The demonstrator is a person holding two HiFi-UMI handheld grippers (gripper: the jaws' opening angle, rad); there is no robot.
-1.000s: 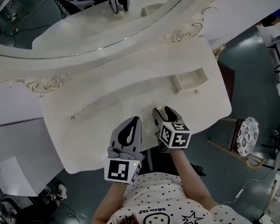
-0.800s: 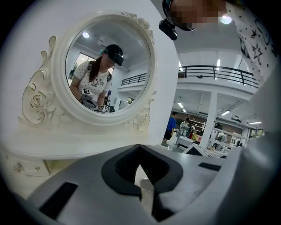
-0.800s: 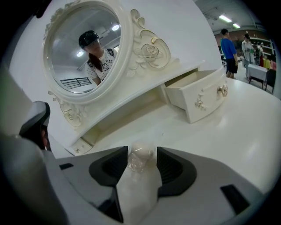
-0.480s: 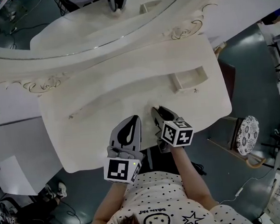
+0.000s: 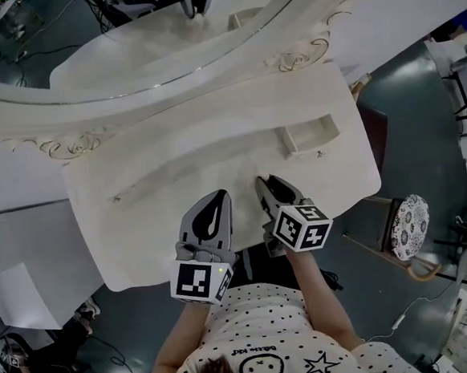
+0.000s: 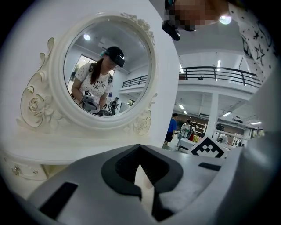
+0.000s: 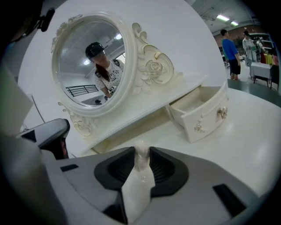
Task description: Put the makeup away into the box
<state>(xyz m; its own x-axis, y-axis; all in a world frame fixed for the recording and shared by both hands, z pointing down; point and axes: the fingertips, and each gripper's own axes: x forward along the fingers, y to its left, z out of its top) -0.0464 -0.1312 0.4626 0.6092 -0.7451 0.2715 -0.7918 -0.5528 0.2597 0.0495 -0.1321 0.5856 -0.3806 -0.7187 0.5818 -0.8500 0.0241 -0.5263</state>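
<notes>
The task was judged to be at an early stage, with nothing yet stowed; a small, pale, translucent makeup item (image 7: 141, 158) was pinched between the tips of the right claw (image 7: 141, 150), whose jaws had just been closing onto it; it was held just over the front edge of the desk (image 5: 153, 188), near the middle, and could not be made out in the head view; the left claw (image 6: 139, 154) was kept just beside the right one, its jaws drawn together on nothing; the small open drawer (image 5: 308, 134), taken to be the box, was seen at the back right of the desk below the mirror (image 7: 85, 66), and nothing could be seen inside it; carrying the item across and releasing it there was still to be done; no other makeup was made out on the desk.
</notes>
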